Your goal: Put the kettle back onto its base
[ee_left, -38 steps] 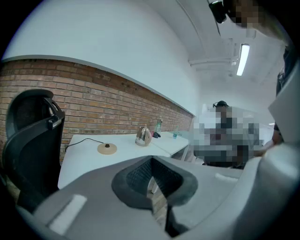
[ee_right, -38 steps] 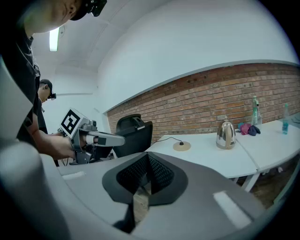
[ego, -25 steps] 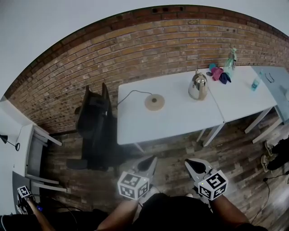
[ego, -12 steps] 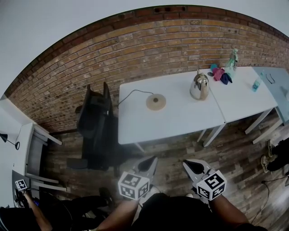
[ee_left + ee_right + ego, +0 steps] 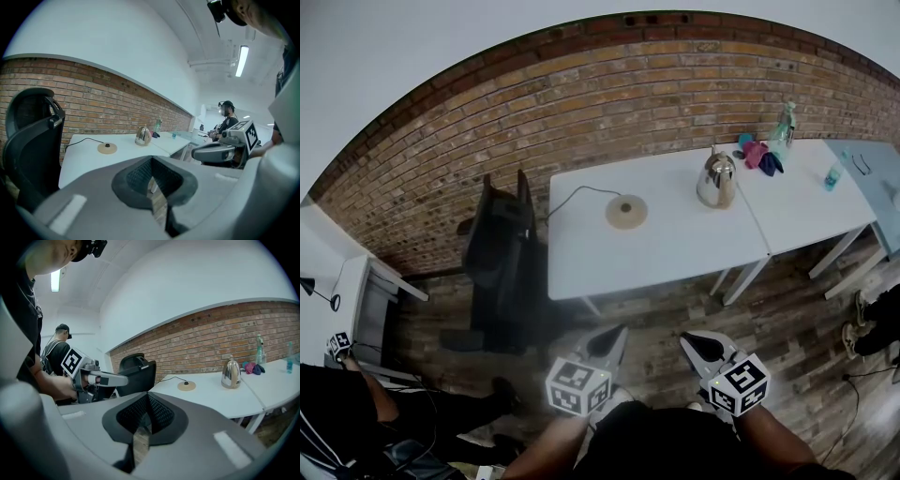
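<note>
Nearest me, the left claw [image 5: 612, 333] and the right claw [image 5: 694, 342] hang side by side over the wooden floor [image 5: 656, 309]. Each is clenched with its jaws together on nothing, and both are well short of the white table [image 5: 675, 253]. On that table the round tan base [image 5: 625, 212] sits toward the left, the shiny metal kettle [image 5: 715, 180] stands upright well apart from it to the right, a black office chair [image 5: 502, 248] stands at the table's left end, and a brick wall [image 5: 581, 112] runs behind.
</note>
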Demonstrator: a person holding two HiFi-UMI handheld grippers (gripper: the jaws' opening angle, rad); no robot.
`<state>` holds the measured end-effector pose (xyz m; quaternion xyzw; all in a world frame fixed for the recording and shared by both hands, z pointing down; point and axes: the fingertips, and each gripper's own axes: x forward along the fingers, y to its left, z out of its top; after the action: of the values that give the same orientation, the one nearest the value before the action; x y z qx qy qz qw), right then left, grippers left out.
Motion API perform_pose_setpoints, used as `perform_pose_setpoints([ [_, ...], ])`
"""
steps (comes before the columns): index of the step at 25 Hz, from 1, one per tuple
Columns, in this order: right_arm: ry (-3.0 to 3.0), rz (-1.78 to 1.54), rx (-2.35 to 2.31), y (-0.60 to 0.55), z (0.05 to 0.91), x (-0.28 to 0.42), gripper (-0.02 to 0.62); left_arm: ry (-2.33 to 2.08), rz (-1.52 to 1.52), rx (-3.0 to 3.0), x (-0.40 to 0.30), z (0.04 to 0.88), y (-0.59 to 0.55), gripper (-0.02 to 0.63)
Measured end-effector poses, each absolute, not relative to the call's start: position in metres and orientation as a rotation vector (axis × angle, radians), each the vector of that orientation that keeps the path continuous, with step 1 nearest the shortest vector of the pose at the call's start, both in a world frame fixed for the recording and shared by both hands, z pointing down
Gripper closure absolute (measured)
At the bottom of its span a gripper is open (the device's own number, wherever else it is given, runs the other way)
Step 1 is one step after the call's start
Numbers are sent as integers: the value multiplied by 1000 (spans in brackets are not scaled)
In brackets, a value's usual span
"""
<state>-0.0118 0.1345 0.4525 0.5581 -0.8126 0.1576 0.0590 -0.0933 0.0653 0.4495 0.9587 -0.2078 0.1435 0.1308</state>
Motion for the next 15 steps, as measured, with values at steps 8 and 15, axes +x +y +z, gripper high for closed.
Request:
perform_pose_setpoints([
  [8,-2454,483,1695,122,455,-23,568,-598,419,2782,-105,453,53,606],
  [15,-2445,485,1696,105,458,-36,568,-586,424,2778,-116,457,38,606],
])
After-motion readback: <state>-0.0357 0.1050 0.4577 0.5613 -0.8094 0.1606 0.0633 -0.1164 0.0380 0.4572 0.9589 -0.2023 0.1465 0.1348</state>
